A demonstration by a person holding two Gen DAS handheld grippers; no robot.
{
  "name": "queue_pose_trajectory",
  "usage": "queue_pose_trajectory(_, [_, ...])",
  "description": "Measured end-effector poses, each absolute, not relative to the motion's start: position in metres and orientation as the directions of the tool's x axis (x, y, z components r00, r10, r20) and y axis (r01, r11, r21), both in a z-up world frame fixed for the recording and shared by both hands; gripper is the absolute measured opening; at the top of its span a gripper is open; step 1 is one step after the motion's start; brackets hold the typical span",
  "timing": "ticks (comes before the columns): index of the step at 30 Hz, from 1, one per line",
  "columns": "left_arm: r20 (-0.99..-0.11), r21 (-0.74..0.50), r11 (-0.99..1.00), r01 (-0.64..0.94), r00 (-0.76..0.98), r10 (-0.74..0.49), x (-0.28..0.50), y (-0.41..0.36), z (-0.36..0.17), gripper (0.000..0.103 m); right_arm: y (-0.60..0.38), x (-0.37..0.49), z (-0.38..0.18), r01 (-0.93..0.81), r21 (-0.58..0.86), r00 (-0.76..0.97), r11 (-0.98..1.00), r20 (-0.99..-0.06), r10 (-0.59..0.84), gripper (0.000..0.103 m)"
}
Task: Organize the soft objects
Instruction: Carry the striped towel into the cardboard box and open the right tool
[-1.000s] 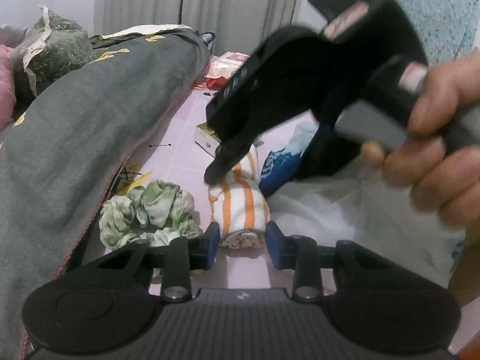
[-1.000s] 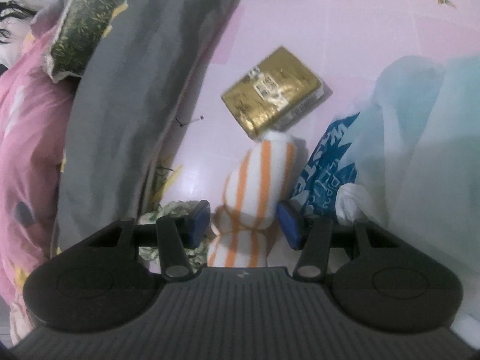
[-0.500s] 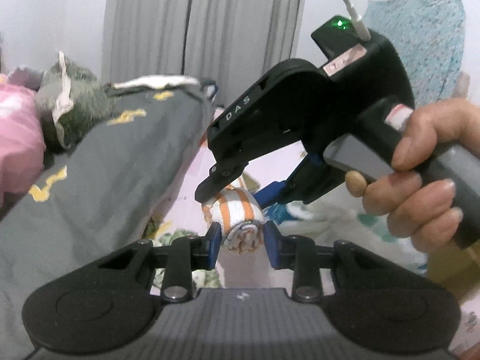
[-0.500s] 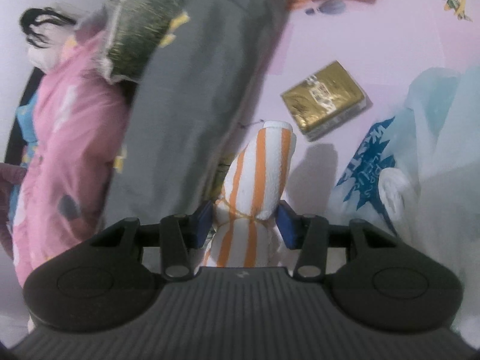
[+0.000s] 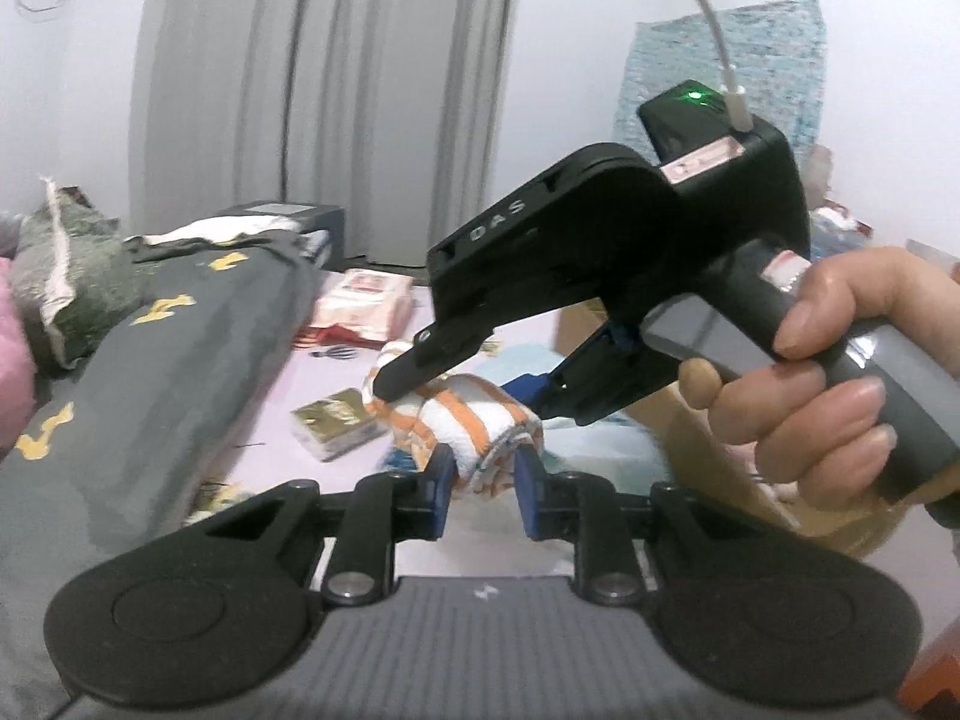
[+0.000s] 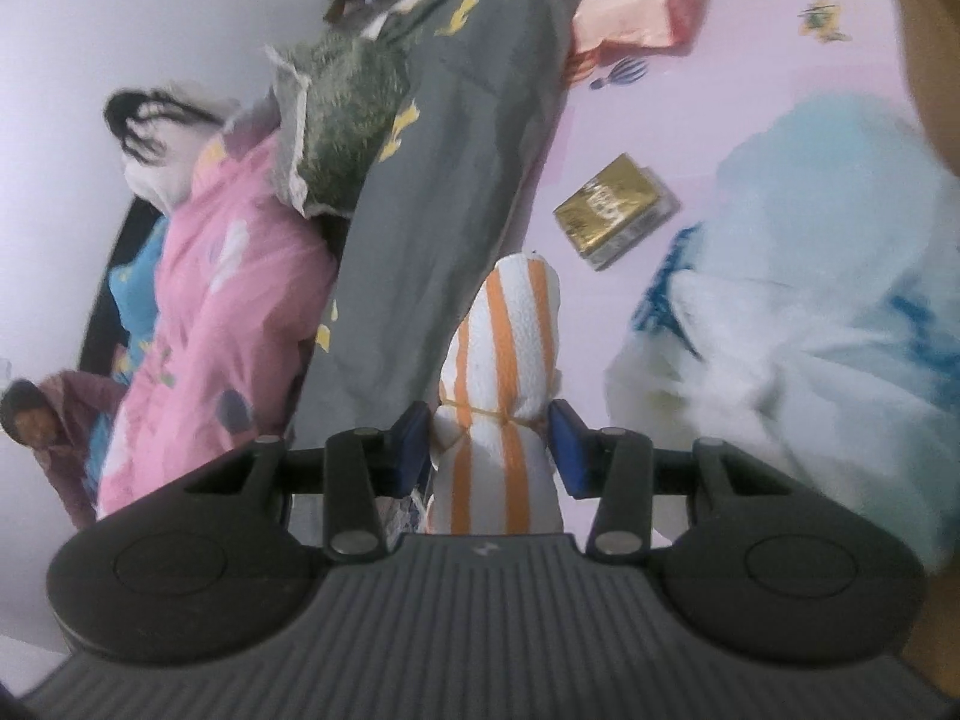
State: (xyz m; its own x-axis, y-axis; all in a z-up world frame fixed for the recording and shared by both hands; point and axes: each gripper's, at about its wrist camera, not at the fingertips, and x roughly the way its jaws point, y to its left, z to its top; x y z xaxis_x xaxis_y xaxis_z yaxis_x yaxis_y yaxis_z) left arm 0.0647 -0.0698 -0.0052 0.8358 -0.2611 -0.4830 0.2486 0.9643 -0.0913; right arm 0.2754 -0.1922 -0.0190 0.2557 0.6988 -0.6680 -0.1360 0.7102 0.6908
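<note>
In the left wrist view, the left gripper (image 5: 478, 489) has its blue-padded jaws narrowed onto one end of a rolled towel (image 5: 474, 420), a white terry roll with orange stripes, its spiral end facing the camera; the jaws have just been closing, with that end between them. The roll hangs in the air above a pale pink bed sheet (image 5: 288, 420) printed with small motifs. From the far side the right gripper (image 5: 480, 396), a black plastic body with a green light and a white cable, reaches down across the roll, gripped by a hand (image 5: 840, 384) around its grey handle. On the sheet below lie a crinkled gold foil packet (image 5: 336, 423) and, farther back, a red and white soft pack (image 5: 366, 306). A long grey quilt (image 5: 150, 372) with yellow shapes runs along the left, and grey pleated curtains (image 5: 324, 90) hang behind. In the right wrist view, the right gripper (image 6: 489, 441) pinches the same towel (image 6: 510, 360) at a waist tied with thin yellow string, the cloth bulging above and below the blue pads; these jaws have just been closing too. The roll points away, off the sheet (image 6: 750, 60). Beside it lie the gold packet (image 6: 615, 210) and a filmy pale blue plastic bag (image 6: 810, 276), blurred. Left of the grey quilt (image 6: 438, 210) are a fuzzy green cushion (image 6: 348, 108) and a pink blanket (image 6: 216, 330).
</note>
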Motion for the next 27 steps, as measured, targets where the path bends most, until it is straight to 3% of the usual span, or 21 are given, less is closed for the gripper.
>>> queue_pose_trajectory(2, [-0.482,-0.090,0.959,0.268,0.831,-0.277,0.061,-0.081,-0.004,0.030,-0.214,0.266,-0.016,-0.121,0.704,0.279,0.700,-0.653,0.704,0.042])
queue_pose_trajectory(6, [-0.488,-0.101,0.952,0.288,0.820,-0.300,0.060,-0.095,-0.005,0.063,-0.263,0.246,-0.011,-0.089,0.727,0.340,0.680,-0.620,0.707,0.042])
queue_pose_trajectory(10, [-0.501,-0.142,0.946,0.293,0.803,-0.323,0.061,-0.095,-0.009,0.080,-0.324,0.223,0.000,-0.045,0.734,0.432,0.678,-0.597,0.675,0.042])
queue_pose_trajectory(19, [-0.582,-0.183,0.962,0.202,0.766,-0.272,0.070,-0.076,-0.032,0.083,-0.462,0.172,0.020,0.038,0.615,0.594,0.788,-0.648,0.477,0.043])
queue_pose_trajectory(27, [-0.612,-0.197,0.972,0.131,0.757,-0.226,0.078,-0.063,-0.044,0.083,-0.485,0.178,-0.026,0.015,0.433,0.483,0.901,-0.792,0.373,0.044])
